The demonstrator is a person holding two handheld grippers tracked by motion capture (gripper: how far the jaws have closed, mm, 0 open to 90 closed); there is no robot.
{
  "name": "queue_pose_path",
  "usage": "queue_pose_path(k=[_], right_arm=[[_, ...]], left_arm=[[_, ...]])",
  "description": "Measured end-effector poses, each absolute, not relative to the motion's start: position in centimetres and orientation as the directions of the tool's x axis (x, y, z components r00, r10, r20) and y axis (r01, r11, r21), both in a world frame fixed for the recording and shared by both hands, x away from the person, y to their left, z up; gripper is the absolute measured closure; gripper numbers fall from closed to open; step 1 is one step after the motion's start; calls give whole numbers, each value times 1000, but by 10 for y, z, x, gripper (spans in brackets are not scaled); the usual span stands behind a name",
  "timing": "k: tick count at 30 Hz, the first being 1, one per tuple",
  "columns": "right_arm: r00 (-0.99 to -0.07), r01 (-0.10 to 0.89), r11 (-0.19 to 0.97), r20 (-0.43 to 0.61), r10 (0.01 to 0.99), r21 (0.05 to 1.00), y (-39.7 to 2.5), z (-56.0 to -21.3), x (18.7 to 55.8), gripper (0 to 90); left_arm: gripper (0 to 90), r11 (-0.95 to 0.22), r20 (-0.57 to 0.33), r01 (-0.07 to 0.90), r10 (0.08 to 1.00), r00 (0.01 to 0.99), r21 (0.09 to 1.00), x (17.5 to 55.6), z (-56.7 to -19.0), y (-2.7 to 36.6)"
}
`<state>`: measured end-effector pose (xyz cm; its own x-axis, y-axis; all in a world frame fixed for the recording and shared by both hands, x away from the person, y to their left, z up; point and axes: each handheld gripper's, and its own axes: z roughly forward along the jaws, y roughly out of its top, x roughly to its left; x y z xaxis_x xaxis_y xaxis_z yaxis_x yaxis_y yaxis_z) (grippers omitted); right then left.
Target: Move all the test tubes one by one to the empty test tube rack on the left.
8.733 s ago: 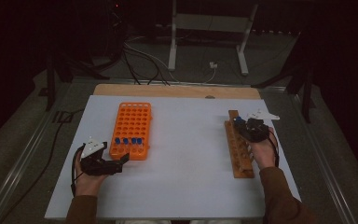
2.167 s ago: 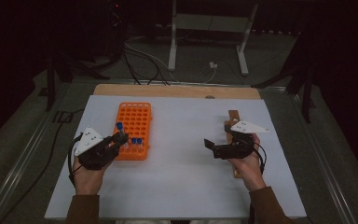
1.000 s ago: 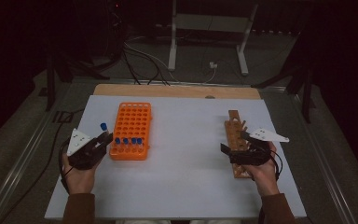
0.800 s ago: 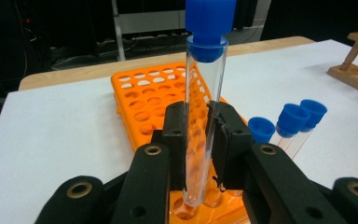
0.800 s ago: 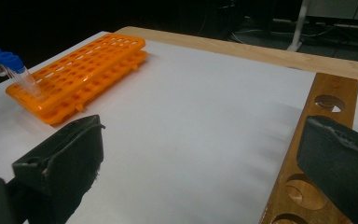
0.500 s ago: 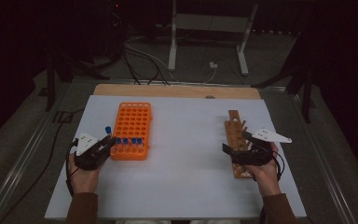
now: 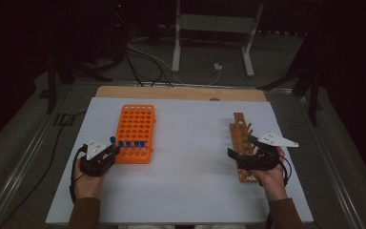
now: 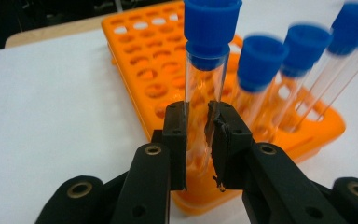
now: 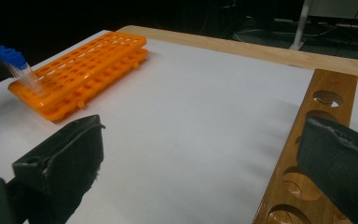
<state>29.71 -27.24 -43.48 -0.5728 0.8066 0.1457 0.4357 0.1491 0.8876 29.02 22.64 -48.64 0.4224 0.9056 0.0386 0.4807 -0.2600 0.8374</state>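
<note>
At orange rack (image 7: 135,131): left gripper (image 8: 198,116) clamps blue-capped tube (image 8: 206,79); right gripper (image 9: 200,154) gapes empty.
Risk: tilted tube could jam or slip, missing its well.

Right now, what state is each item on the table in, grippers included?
Left gripper: shut on the held test tube.
Held test tube: blue-capped, upright, clamped at the near edge of the orange rack.
Orange rack: flat on the table, most holes empty, a row of blue-capped tubes along its near end.
Right gripper: open, holding nothing.
Wooden rack: flat, visible holes empty.
</note>
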Motion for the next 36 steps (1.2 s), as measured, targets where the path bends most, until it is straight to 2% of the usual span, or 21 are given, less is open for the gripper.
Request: queue_pose_path(k=[15,25,30,36], right_arm=[[-567,426,168,118,815,889,-273,-440,291,9],[-563,407,158,111,819,900,-276,-446,282,27],[-557,390,134,118,822,911,-283,-449,277,27],[-554,358,118,109,825,926,-290,-452,269,26]], left_arm=[[783,-276,36,505,900,435,817,289,-492,228],[768,-226,-20,517,904,427,825,289,-492,232],[624,-155,-102,529,900,424,835,286,-492,241],[475,-96,-148,494,890,431,864,276,-485,250]])
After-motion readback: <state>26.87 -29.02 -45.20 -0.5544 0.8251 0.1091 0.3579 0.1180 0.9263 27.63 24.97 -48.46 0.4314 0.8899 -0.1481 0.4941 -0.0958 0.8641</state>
